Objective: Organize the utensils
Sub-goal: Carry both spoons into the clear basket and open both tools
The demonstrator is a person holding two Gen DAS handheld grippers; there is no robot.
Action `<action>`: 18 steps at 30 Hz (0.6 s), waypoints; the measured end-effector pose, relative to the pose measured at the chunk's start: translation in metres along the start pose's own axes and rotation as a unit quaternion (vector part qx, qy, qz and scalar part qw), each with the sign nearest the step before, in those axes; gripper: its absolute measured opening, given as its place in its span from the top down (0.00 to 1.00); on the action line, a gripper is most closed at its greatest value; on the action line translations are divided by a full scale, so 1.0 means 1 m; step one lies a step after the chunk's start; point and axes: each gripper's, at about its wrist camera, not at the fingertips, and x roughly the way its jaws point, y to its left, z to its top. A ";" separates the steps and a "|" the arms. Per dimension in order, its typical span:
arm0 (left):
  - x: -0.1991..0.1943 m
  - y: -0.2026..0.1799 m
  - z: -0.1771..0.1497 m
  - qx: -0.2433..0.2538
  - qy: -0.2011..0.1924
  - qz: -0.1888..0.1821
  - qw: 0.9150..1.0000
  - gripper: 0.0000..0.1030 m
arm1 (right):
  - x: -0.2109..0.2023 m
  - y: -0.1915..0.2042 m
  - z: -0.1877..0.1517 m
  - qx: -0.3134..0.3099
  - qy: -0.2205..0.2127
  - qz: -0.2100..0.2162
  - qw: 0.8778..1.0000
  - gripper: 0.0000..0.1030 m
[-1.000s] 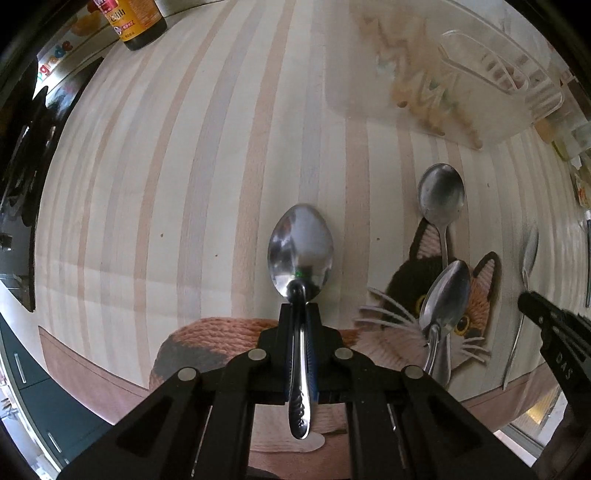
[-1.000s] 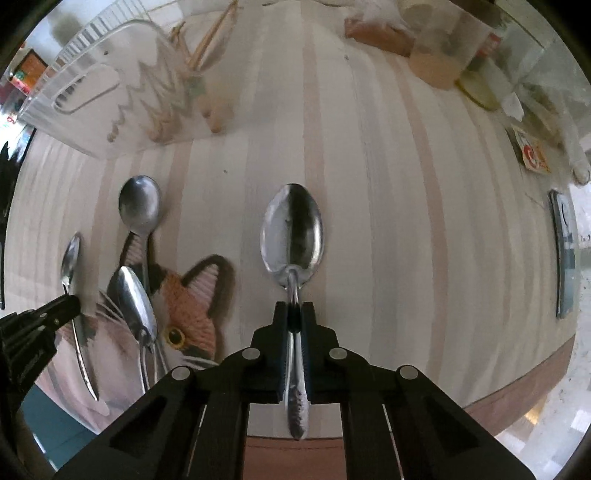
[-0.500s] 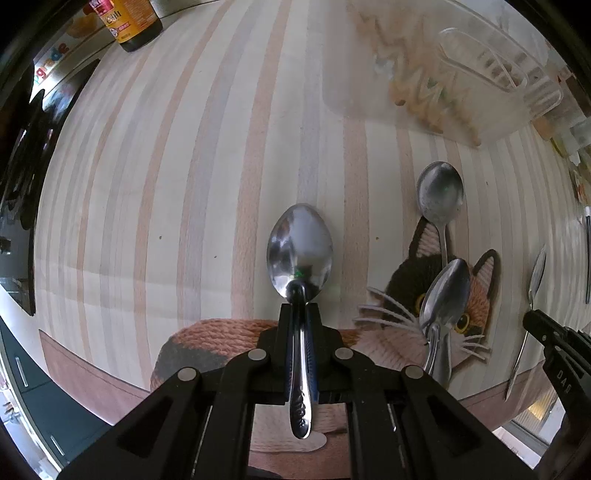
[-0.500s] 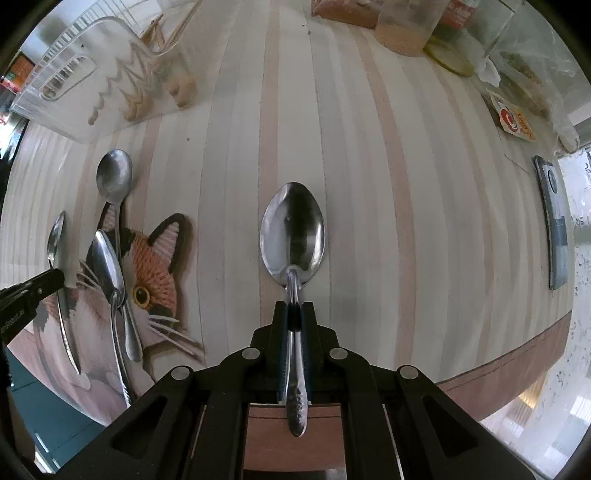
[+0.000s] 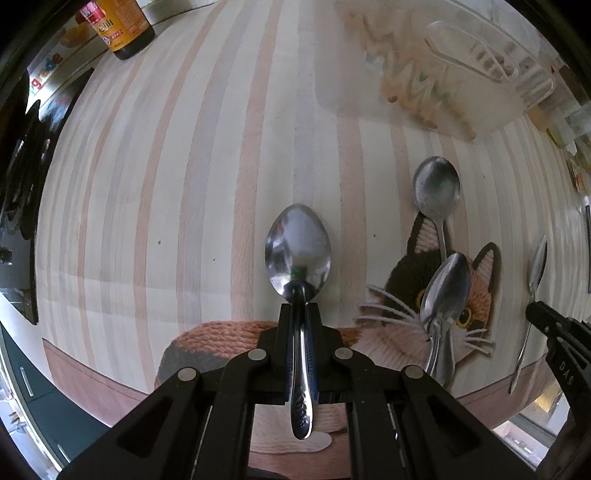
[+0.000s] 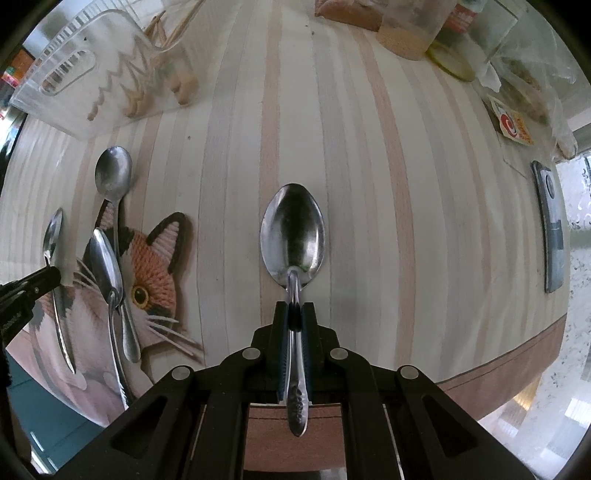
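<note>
Each claw, the left gripper and the right gripper, clamps a tablespoon by the handle; both should travel level toward the clear utensil basket at the table's far edge.

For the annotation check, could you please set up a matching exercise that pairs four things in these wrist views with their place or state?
Things:
1. left gripper
2. clear plastic basket
3. spoon with the round bowl
4. dark bottle with an orange label

Places or states:
A. lying on the table, handle on the cat mat
B. standing at the table's far edge
C. shut on a spoon's handle
D. holding wooden utensils

Pairs: 1-C, 2-D, 3-A, 4-B
</note>
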 end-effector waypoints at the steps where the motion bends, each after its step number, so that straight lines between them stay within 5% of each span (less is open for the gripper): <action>1: -0.001 -0.001 -0.001 0.001 -0.002 0.005 1.000 0.96 | 0.001 0.002 -0.001 0.004 -0.003 0.000 1.000 0.93; 18: -0.092 0.006 0.003 -0.008 -0.104 0.004 0.995 0.96 | -0.051 -0.008 -0.009 0.022 -0.059 0.040 0.997 1.00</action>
